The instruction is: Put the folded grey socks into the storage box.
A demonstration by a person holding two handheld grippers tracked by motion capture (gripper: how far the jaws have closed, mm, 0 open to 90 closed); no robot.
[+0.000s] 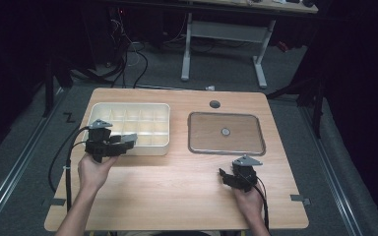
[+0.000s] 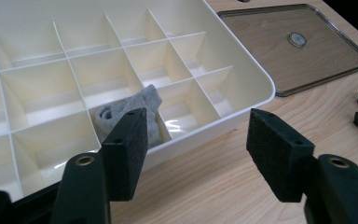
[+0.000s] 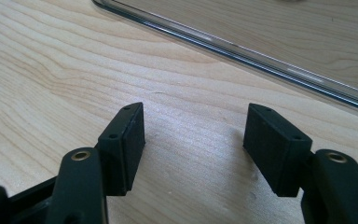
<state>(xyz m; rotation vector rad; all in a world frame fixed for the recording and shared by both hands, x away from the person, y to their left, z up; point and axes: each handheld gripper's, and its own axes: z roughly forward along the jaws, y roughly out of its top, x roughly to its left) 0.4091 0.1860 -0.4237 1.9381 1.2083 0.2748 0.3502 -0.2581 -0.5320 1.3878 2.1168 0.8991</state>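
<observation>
Your left tongs gape empty over near edge of white divided tray. Grey rolled cloth sits in front-row compartment, just behind your left pad. Thin dividers hem cloth in. Clear lid lies flat right of tray. Your right tongs gape empty over bare counter.

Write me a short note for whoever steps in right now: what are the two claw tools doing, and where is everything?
Left gripper: open, nothing between the jaws, at the near edge of the white divided box.
Right gripper: open, empty, low over the bare table near the clear lid.
Done: a rolled grey sock sits in a near-row compartment of the box.
Left: the lid lies flat beside the box, so it probably still needs fitting.
</observation>
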